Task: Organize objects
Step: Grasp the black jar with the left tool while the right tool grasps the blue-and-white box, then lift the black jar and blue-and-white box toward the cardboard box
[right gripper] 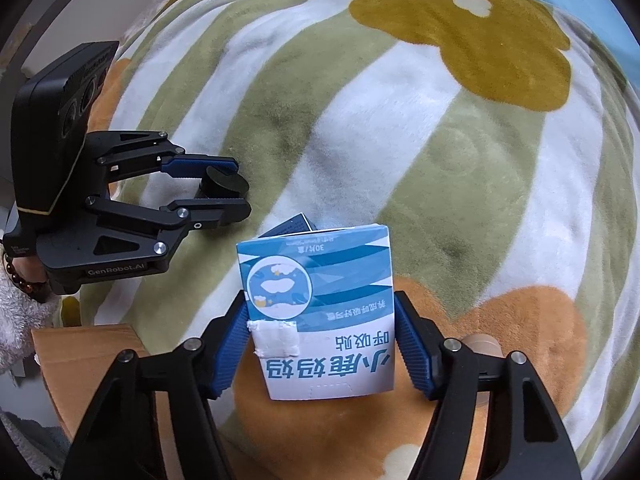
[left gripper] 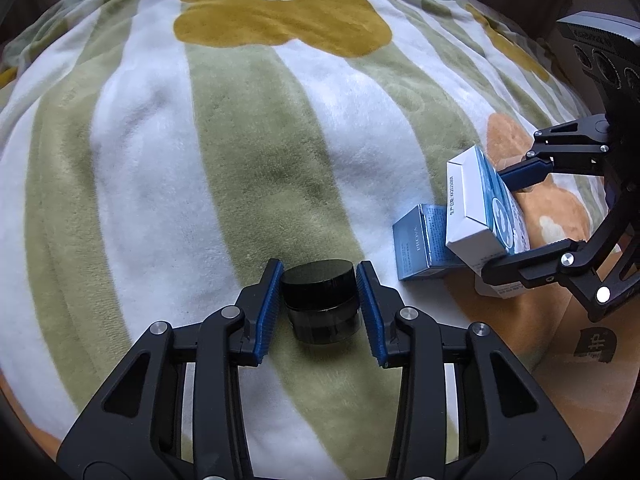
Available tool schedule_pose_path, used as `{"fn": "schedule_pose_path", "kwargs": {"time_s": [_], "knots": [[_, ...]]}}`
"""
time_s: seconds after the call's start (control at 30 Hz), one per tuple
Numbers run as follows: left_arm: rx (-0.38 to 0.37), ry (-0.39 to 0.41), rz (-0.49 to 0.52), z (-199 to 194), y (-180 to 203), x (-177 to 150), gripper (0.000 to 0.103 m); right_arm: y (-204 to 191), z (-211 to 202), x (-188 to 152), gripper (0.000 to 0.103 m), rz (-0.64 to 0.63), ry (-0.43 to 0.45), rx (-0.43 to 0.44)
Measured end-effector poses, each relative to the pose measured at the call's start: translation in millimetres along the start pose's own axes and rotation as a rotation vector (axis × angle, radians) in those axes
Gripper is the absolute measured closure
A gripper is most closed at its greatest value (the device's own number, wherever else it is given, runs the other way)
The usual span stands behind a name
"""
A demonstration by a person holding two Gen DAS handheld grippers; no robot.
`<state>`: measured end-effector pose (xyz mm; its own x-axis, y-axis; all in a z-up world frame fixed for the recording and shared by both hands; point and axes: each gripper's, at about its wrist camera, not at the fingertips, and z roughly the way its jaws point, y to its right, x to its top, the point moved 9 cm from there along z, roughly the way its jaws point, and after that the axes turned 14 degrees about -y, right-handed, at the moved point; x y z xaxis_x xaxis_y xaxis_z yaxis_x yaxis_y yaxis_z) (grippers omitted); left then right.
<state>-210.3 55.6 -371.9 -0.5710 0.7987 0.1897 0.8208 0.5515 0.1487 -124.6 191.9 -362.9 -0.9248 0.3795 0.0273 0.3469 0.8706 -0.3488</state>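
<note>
Left gripper [right gripper: 224, 196]: matte black linkage arms with triangular cut-outs, round silver pivot screws, ribbed blue pads [right gripper: 192, 166] on the fingers. White "GenRobot.AI" lettering on its base; boxy black camera housing with round lenses and a thin yellow edge line. Right gripper [right gripper: 320, 344]: same build. Wrist shows skin, a brown bead bracelet [right gripper: 18, 280], fluffy white sleeve [right gripper: 20, 320].
</note>
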Motion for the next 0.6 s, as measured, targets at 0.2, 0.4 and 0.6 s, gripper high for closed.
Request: {"fn": "schedule_pose_path", "kwargs": {"time_s": [0.2,0.4,0.6], "knots": [[-0.004,0.009,-0.008,-8,1,-1,0.069,-1,-10,-3,0.039,-0.003,0.013,-0.001],[-0.003,0.035,-0.004,-28,6,-1,0.069,-5,-28,-4,0.039,-0.004,0.044,0.000],[0.003,0.070,-0.001,-56,14,-3,0.070,-14,-52,-11,0.039,0.002,0.080,-0.007]]}}
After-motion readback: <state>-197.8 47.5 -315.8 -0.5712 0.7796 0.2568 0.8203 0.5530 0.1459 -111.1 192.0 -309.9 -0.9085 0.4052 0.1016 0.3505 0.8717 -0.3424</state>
